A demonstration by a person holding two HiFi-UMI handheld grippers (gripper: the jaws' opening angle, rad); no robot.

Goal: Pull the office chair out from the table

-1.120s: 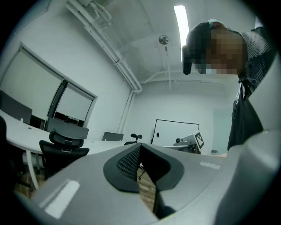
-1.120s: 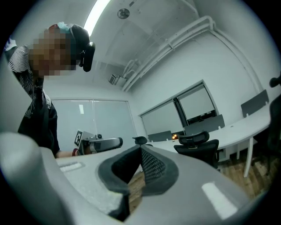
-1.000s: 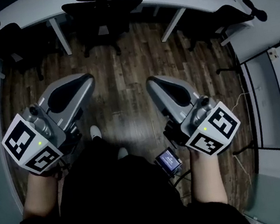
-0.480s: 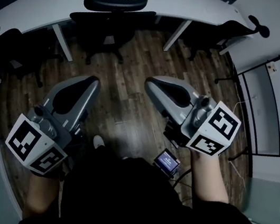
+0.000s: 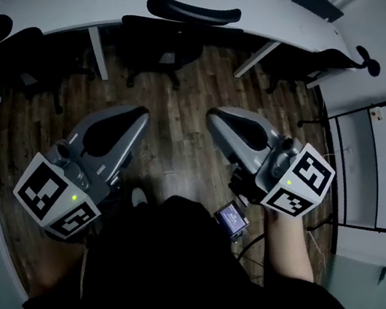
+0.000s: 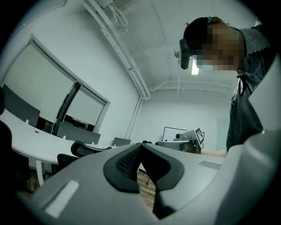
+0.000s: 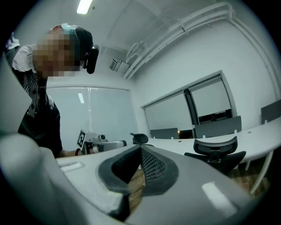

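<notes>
The black office chair [image 5: 171,39] sits pushed in at the near edge of the curved white table [image 5: 107,1]. Its headrest [image 5: 193,11] pokes up over that edge. Both grippers hang in the air over the wooden floor [image 5: 177,145], well apart from the chair. The left gripper [image 5: 143,113] has its two fingers pressed together with nothing between them. The right gripper [image 5: 210,117] is the same, with its fingers closed tight and holding nothing. A second chair [image 5: 0,43] sits at the table's left end and a third chair [image 5: 321,61] at its right end.
</notes>
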